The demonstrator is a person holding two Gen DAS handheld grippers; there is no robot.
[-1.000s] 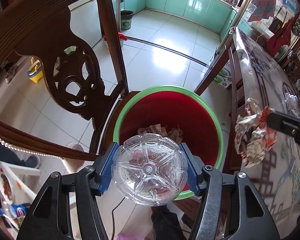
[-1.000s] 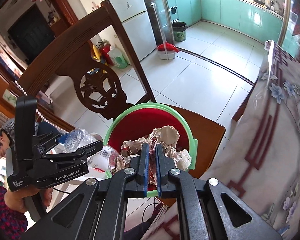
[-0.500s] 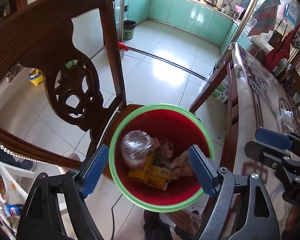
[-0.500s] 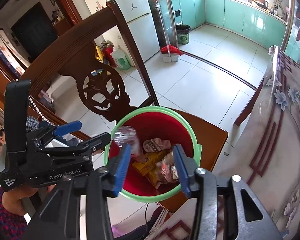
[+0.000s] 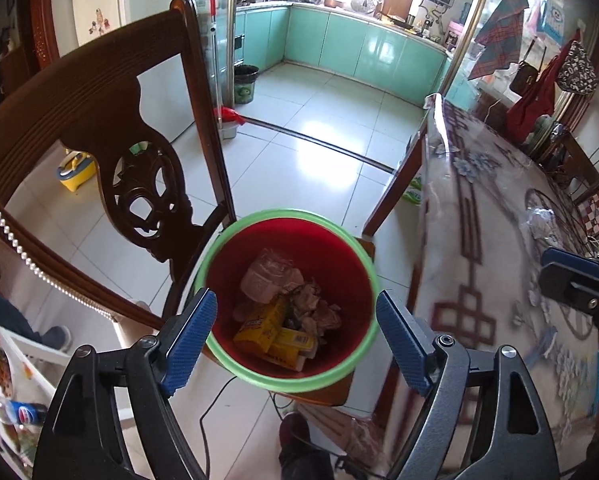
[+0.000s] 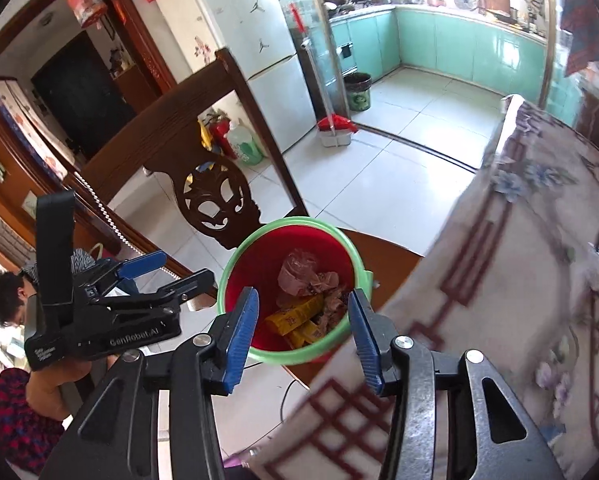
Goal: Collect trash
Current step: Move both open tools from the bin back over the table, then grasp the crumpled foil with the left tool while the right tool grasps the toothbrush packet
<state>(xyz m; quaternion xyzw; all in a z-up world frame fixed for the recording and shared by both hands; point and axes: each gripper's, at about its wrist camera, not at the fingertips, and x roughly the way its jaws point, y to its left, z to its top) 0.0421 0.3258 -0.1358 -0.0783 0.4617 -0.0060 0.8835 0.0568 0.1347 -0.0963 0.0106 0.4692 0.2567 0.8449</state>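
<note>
Red inside and green at the rim, the bin (image 5: 341, 372) stands on a wooden chair (image 5: 99, 120) seat just beside the table (image 5: 499, 280). In it lie a clear plastic bottle (image 5: 265, 276), crumpled paper (image 5: 319, 308) and a yellow packet (image 5: 263, 326), all piled on the bottom; the right wrist view shows the same heap, bottle (image 6: 299, 272) toward the far wall and packet (image 6: 295, 314) nearer.

The left gripper (image 5: 295, 334) hangs over the near rim with its blue-padded jaws spread wide and nothing between them. The right gripper (image 6: 303, 330) is likewise above the bin (image 6: 235, 264), jaws apart and empty.

In the right wrist view the left gripper (image 6: 171, 268) shows from the side, held in a hand (image 6: 55, 380). The table wears a flowered cloth with red line patterns under clear plastic. Beyond the chair are a white tiled floor (image 5: 319, 140), a fridge (image 6: 259, 60) and teal kitchen cabinets (image 5: 359, 48).
</note>
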